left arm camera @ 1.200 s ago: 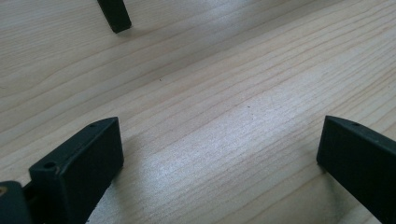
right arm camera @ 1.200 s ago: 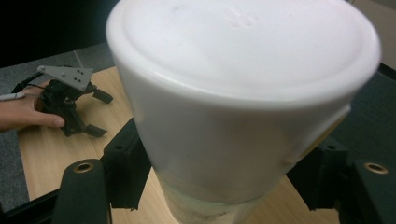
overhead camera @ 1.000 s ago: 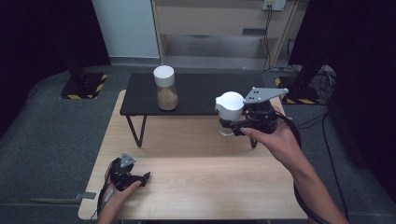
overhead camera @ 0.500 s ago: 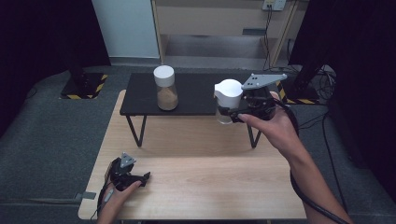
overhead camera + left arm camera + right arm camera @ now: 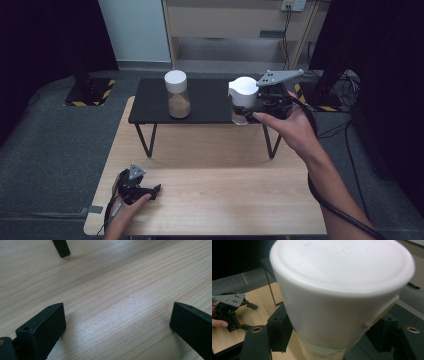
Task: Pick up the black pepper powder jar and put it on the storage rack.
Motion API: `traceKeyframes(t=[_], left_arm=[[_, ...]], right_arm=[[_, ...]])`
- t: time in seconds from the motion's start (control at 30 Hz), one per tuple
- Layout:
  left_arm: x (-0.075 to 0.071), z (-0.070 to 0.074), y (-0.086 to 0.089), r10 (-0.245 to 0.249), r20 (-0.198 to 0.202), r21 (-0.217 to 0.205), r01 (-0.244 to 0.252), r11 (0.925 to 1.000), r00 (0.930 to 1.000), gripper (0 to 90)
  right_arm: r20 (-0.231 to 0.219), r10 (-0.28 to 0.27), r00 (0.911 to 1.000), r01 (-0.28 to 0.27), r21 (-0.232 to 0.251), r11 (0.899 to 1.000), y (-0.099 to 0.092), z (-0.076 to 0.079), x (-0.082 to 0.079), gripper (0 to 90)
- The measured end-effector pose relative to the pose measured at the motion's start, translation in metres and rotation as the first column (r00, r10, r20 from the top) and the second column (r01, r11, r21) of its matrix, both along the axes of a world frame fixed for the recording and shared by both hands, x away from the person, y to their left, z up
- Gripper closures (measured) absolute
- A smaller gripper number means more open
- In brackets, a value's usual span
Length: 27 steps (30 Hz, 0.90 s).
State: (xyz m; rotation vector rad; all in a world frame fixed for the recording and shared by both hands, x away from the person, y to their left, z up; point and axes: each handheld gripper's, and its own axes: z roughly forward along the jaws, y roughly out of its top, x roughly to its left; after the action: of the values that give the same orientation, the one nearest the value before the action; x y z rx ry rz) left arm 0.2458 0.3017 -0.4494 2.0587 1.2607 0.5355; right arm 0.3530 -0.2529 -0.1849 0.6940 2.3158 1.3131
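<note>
The left gripper point(image 5: 152, 190) is resting on the wooden table point(image 5: 225, 190), jaws gaping wide around nothing. Farther off, the right gripper point(image 5: 241, 107) is clamping a white-capped jar point(image 5: 243, 95) over the black shelf's point(image 5: 205, 107) right end, beside another jar point(image 5: 177, 94).

A shelf point(image 5: 200, 107) stands on the far half of the counter point(image 5: 210, 195). One jar point(image 5: 177, 94) stands on its left part; a second jar point(image 5: 243, 100) is at its right end. The left gripper point(image 5: 134, 186) rests at the near left of the counter.
</note>
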Motion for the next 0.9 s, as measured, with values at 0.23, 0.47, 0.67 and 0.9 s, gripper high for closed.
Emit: traceKeyframes(t=[0.23, 0.47, 0.67, 0.9], left_arm=[[0.0, 0.0, 0.0, -0.001, 0.0, -0.001, 0.001, 1.0, 1.0, 0.0], [0.0, 0.0, 0.0, -0.001, 0.0, -0.001, 0.001, 1.0, 1.0, 0.0], [0.0, 0.0, 0.0, -0.001, 0.001, 0.001, 0.001, 1.0, 1.0, 0.0], [0.0, 0.0, 0.0, -0.002, 0.001, 0.0, 0.002, 1.0, 1.0, 0.0]], right_arm=[[-0.006, -0.015, 0.9999, 0.015, 0.007, 1.0, 0.002, -0.001, 0.01, 31.6], [-0.017, -0.023, 0.9996, 0.023, 0.018, 1.0, 0.004, -0.007, 0.023, 31.5], [-0.027, -0.039, 0.9989, 0.04, 0.03, 0.999, 0.006, -0.016, 0.034, 31.5], [-0.036, -0.064, 0.9973, 0.066, 0.033, 0.997, 0.007, -0.024, 0.044, 31.5]])
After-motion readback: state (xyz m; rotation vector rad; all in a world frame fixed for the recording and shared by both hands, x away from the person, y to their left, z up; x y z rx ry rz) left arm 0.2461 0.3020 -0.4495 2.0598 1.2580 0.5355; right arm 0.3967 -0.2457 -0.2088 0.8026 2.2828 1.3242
